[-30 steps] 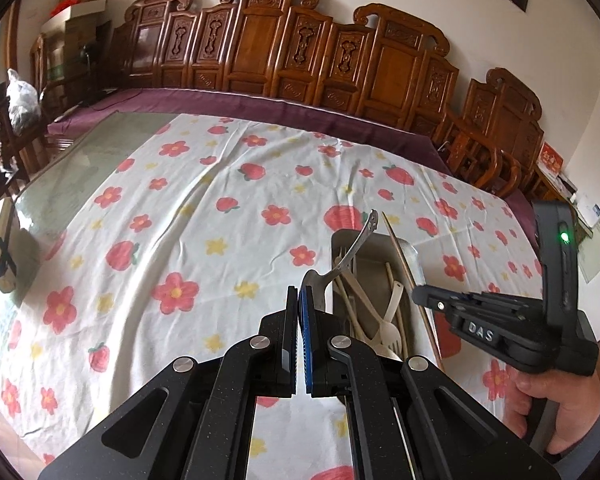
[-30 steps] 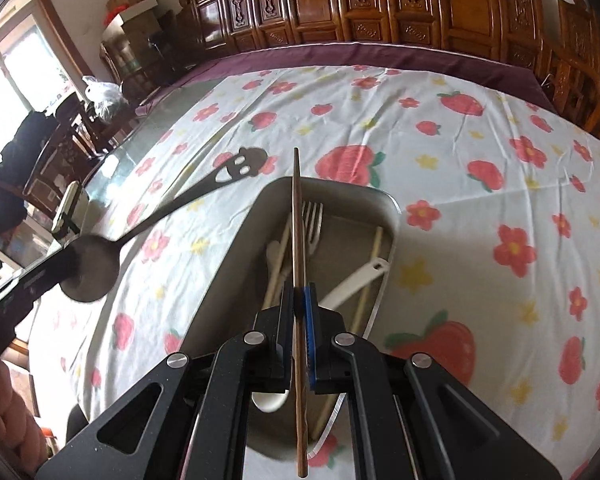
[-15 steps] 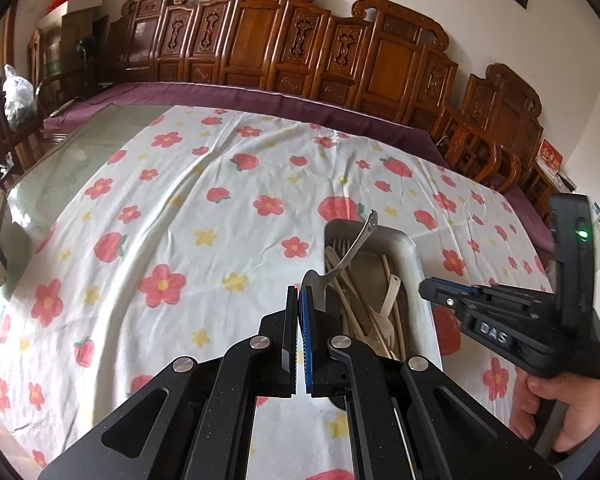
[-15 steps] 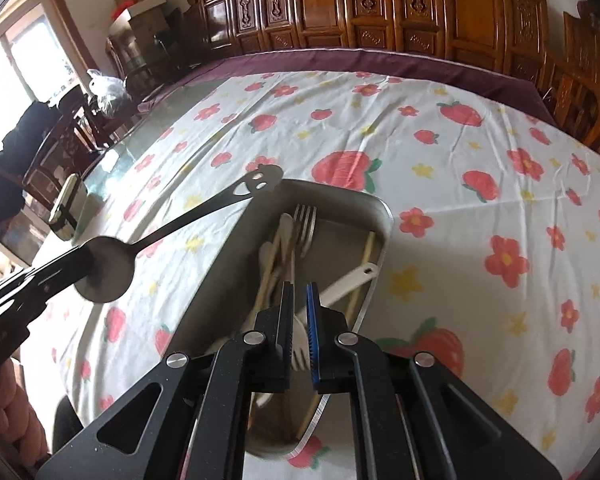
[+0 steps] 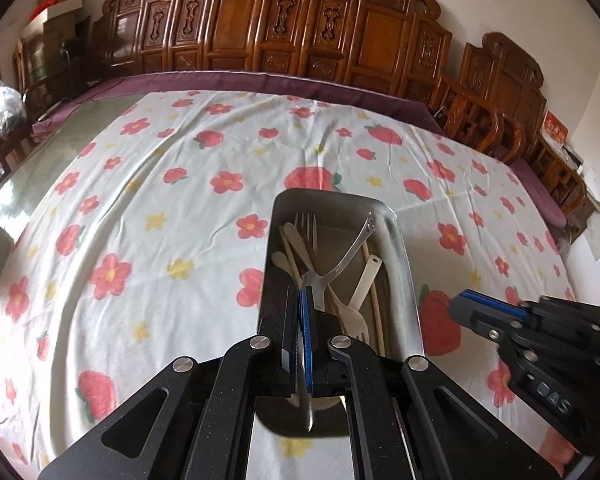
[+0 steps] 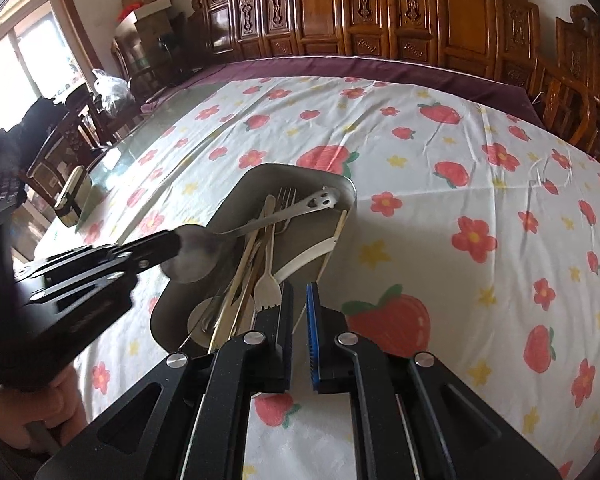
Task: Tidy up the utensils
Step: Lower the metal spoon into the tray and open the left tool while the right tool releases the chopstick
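A metal tray (image 5: pixel 405 280) (image 6: pixel 236 196) on the flowered cloth holds a steel fork (image 6: pixel 286 196), a beige plastic fork (image 6: pixel 267 286), a white spoon (image 5: pixel 365 280), wooden spoons and chopsticks. My left gripper (image 5: pixel 300 298) (image 6: pixel 168 246) is shut on the bowl of a steel spoon (image 5: pixel 342 258) (image 6: pixel 192 258). The spoon's handle, with a face-shaped end, reaches over the tray's contents. My right gripper (image 6: pixel 299 300) (image 5: pixel 466 308) hangs over the tray's near right rim. Its jaws stand a narrow gap apart with nothing between them.
The cloth (image 6: pixel 460 184) covers a big glass-topped table. Carved wooden chairs (image 5: pixel 300 40) line its far side and right end. A small box-like object (image 6: pixel 70 196) stands on bare glass at the left. A hand (image 6: pixel 56 404) holds the left gripper.
The right gripper has let go of the long chopstick, which now lies in the tray, and has drawn back to the right. The left gripper has carried the spoon lower, over the tray.
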The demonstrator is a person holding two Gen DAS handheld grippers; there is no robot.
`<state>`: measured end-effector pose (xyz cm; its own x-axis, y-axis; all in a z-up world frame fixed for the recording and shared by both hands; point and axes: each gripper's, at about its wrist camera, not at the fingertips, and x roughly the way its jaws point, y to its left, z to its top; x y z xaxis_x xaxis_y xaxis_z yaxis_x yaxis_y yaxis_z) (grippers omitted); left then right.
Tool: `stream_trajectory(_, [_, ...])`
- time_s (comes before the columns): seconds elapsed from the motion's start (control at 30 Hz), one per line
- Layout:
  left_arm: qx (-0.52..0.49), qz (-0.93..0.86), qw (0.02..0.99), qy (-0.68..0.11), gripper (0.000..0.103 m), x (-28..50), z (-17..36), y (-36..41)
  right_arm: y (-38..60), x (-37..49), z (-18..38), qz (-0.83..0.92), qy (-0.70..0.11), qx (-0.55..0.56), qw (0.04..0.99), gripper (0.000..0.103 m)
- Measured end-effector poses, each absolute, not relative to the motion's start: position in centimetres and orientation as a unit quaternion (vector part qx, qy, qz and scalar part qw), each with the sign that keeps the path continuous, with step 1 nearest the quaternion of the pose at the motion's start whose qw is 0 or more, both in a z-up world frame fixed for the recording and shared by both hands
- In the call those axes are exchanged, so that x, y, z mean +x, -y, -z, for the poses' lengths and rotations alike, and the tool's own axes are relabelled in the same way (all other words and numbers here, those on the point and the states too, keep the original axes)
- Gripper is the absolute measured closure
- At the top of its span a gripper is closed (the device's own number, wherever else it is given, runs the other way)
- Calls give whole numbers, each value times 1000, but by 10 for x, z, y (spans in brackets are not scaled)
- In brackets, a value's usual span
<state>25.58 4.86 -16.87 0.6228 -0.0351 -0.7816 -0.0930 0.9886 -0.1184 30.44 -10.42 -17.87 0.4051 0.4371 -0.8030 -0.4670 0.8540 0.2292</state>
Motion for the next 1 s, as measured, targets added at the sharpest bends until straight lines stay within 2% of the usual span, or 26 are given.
stream_trajectory(0.7, [-49,-8,882,-469,101,267,188,-36,118,298,178,-273,-469,2,840,94])
stream_trajectory(0.77, [-46,-1,882,-470,93,265,187,-34,118,295,176,-273,-468,2,841,94])
stream_trajectory(0.9, [-44,8,885,-464,89,260,180,-32,118,292,173,-273,-465,2,842,94])
stream_trajectory(0.97, [-41,9,887,-460,75,258,176,-32,118,290,172,-272,-463,2,843,94])
stream_trajectory(1.0, [-38,7,888,-458,62,256,173,-33,119,289,171,-272,-462,2,844,94])
